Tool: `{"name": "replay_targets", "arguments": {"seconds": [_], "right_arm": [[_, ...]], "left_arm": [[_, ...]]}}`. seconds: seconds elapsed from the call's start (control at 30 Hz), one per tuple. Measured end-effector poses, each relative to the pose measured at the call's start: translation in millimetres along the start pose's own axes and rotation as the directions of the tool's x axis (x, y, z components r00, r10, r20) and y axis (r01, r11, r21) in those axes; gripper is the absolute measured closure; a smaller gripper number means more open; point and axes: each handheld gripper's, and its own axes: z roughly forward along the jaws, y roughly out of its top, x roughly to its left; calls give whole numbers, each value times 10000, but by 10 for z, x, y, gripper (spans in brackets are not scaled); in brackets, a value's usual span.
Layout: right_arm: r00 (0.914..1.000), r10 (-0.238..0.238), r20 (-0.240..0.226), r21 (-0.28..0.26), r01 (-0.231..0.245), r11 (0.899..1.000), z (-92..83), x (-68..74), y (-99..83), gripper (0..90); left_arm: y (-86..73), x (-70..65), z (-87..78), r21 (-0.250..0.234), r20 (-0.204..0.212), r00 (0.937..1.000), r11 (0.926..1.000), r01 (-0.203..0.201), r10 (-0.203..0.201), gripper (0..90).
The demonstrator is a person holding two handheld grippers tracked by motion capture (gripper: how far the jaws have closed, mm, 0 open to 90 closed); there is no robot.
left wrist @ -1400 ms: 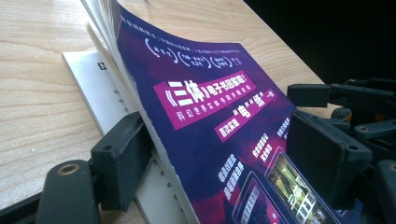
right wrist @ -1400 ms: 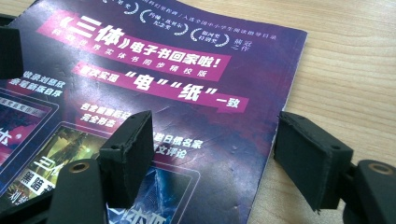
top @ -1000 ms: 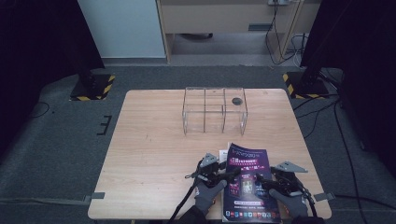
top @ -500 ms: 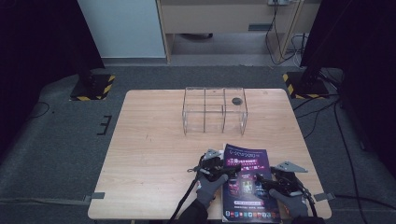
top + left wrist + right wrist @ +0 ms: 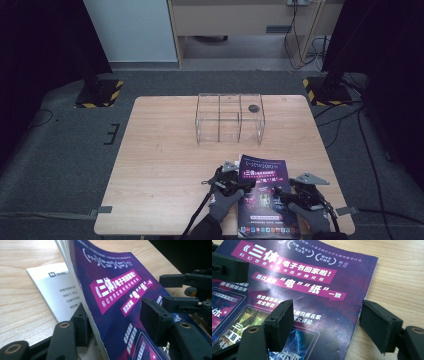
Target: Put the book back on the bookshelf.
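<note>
A purple-covered magazine (image 5: 265,195) lies near the table's front edge. My left gripper (image 5: 241,186) is at its left edge. In the left gripper view the cover and a stack of pages (image 5: 112,290) are lifted and stand between my left gripper's (image 5: 115,315) jaws, which have just been closing; a gap still shows at the right pad (image 5: 155,320). A white inner page (image 5: 57,287) lies flat beneath. My right gripper (image 5: 283,196) straddles the magazine's right edge (image 5: 312,277). My right gripper (image 5: 328,313) is open, one jaw over the cover, the other over bare wood.
A clear, compartmented rack (image 5: 229,117) stands at the middle back of the wooden table (image 5: 165,165), with a small black round thing (image 5: 253,107) on its top. In the left gripper view the right gripper (image 5: 190,290) is close by, across the cover.
The left gripper has edged slightly toward the magazine's left edge and its jaws have narrowed around the lifted pages. The right gripper has kept still.
</note>
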Motion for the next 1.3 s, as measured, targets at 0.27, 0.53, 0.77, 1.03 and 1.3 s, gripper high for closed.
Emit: {"name": "replay_targets", "arguments": {"seconds": [0.27, 0.53, 0.77, 1.03, 1.3], "right_arm": [[10000, -30, 19, -14, 30, 10000, 3, 1, 0, 273], [10000, -51, -8, -8, 51, 10000, 3, -2, 1, 272], [10000, -50, -48, 19, 50, 10000, 4, -5, 5, 269], [9998, 85, -179, 60, -83, 9999, -13, -11, 30, 263], [9985, 451, -314, -586, -469, 9972, -102, -68, 75, 238]], "left_arm": [[61, 2, 65, 118, -129, 9995, 9995, -288, 289, 430], [86, -133, 75, 791, -1011, 9886, 9915, -1034, 1112, 538], [75, -168, 81, 829, -1245, 9841, 9897, -1170, 1267, 635], [119, -264, 12, 454, -1221, 9802, 9874, -1513, 1558, 814], [184, -363, -87, 97, -852, 9798, 9835, -1806, 1807, 842]]}}
